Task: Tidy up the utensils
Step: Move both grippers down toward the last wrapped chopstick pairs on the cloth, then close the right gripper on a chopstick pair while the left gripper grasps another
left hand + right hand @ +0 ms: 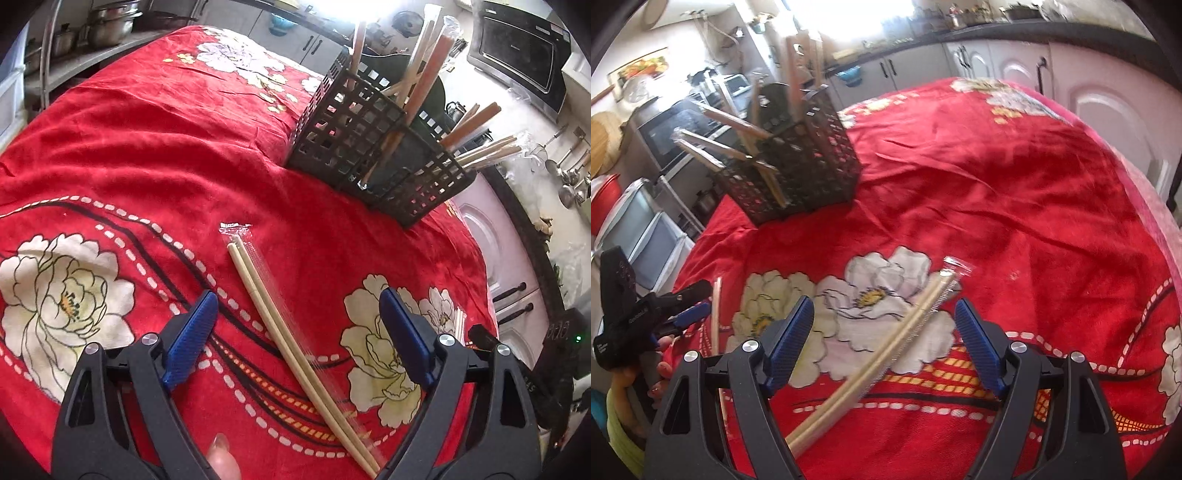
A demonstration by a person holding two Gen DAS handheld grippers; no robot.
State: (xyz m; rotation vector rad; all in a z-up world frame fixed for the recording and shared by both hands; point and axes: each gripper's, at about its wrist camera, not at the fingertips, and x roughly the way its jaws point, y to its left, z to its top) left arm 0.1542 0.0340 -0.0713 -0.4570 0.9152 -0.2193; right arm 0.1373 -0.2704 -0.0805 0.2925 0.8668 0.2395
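Observation:
A pair of pale chopsticks (279, 332) in a clear wrapper lies on the red flowered cloth (147, 147), running diagonally between the blue pads of my left gripper (298, 295). That gripper is open and its pads are clear of the pair. My right gripper (883, 302) is also open, over a second wrapped pair (886, 350) that lies slanted between its fingers, untouched. A black lattice basket (354, 147) (798, 162) stands further back and holds several wrapped chopsticks leaning outward. In the right wrist view the left gripper (703, 297) shows at the left edge, held by a hand (661, 369).
The cloth covers a table whose edge falls away near the basket (461, 236). White cabinet doors (1108, 122) lie beyond it. A dark oven (517, 55), a shelf of steel pots (110, 22) and hanging ladles (569, 177) ring the room.

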